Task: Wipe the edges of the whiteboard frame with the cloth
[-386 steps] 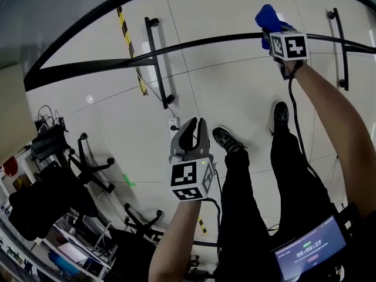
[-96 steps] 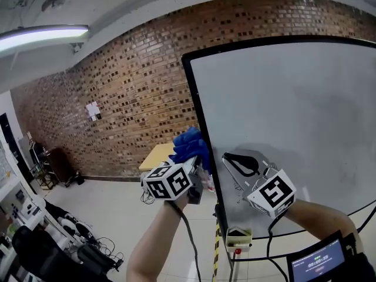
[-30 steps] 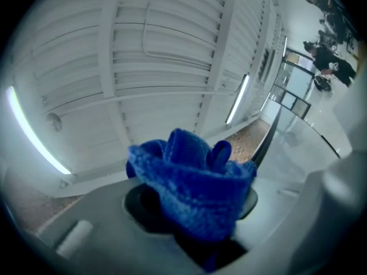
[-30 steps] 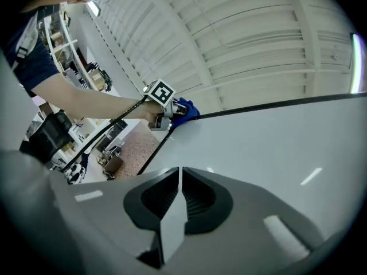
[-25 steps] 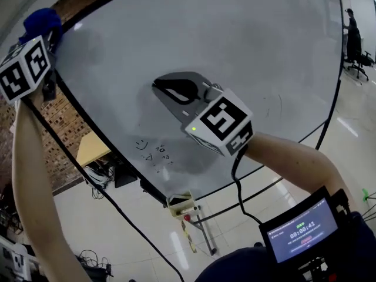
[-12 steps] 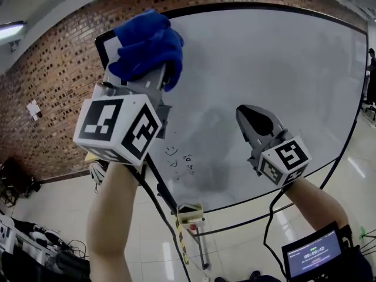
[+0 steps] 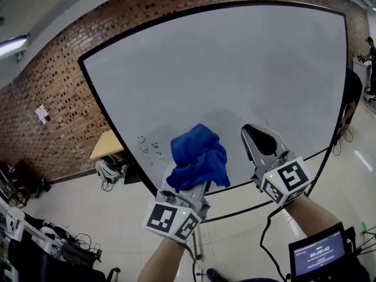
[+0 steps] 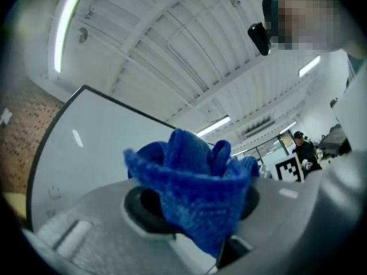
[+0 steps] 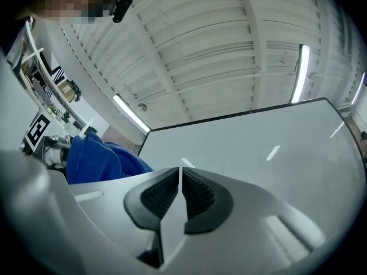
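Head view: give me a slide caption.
Left gripper holds a blue cloth before the whiteboard; right gripper shut and empty.

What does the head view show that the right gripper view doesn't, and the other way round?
Only the head view: the brick wall, small scribbles on the board's lower left, and a screen at lower right. Only the right gripper view: the ceiling lights, and the right gripper with its ribbed pads pressed together, nothing between them. Both: the whiteboard and the blue cloth.
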`<action>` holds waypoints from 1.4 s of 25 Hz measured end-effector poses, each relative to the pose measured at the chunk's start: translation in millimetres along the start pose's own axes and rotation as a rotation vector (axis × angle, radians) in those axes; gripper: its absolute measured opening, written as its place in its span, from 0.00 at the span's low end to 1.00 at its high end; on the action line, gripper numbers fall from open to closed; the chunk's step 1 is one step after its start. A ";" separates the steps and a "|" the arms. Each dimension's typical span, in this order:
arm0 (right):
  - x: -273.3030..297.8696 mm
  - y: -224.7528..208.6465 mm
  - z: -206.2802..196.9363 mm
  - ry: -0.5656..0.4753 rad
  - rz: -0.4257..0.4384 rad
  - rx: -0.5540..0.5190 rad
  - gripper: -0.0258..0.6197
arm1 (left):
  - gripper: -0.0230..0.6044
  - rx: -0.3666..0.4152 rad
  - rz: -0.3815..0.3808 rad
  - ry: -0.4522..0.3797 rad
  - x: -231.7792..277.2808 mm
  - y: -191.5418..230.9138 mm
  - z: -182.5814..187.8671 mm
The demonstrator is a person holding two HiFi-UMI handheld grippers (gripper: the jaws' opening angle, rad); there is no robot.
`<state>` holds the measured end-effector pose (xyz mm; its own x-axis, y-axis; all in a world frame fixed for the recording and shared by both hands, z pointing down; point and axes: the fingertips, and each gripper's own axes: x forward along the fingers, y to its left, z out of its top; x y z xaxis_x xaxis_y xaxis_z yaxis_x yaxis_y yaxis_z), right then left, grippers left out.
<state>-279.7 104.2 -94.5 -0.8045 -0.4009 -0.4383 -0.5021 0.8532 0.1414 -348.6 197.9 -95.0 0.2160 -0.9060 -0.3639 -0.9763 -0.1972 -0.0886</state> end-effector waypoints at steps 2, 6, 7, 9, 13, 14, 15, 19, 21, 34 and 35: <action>-46.4 -3.9 3.3 0.039 0.028 -0.008 0.08 | 0.33 -0.053 0.004 0.045 -7.9 -53.5 -22.8; -114.0 8.3 -39.1 0.122 0.055 0.030 0.08 | 0.33 -0.125 -0.019 0.179 -34.3 -122.5 -95.0; -125.1 13.2 -50.0 0.131 0.054 0.050 0.08 | 0.33 -0.132 -0.027 0.207 -42.3 -129.7 -109.5; -151.1 20.8 -61.6 0.146 0.042 0.082 0.08 | 0.33 -0.124 -0.039 0.250 -59.2 -144.7 -126.3; -220.2 46.7 -71.7 0.235 0.028 0.129 0.08 | 0.32 -0.112 -0.028 0.314 -109.0 -181.2 -137.3; -235.1 57.4 -77.5 0.265 0.035 0.139 0.08 | 0.32 -0.114 -0.021 0.324 -123.3 -187.2 -141.6; -247.9 68.4 -83.6 0.294 0.042 0.144 0.07 | 0.32 -0.115 -0.014 0.328 -137.1 -191.8 -145.7; -287.6 111.7 -103.8 0.386 0.053 0.148 0.06 | 0.32 -0.145 0.006 0.363 -194.8 -204.3 -161.9; -305.2 131.0 -116.2 0.446 0.045 0.183 0.06 | 0.32 -0.168 0.005 0.393 -223.5 -209.1 -171.0; -361.1 201.9 -108.4 0.521 0.043 0.269 0.06 | 0.32 -0.221 -0.004 0.464 -301.0 -239.8 -174.2; -363.8 202.4 -106.8 0.518 0.051 0.273 0.06 | 0.32 -0.221 0.002 0.466 -300.0 -242.4 -173.1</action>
<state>-122.6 387.1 188.3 -0.9103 -0.4090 0.0640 -0.4138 0.9034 -0.1124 -178.2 452.7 196.1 0.2362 -0.9673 0.0927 -0.9662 -0.2237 0.1279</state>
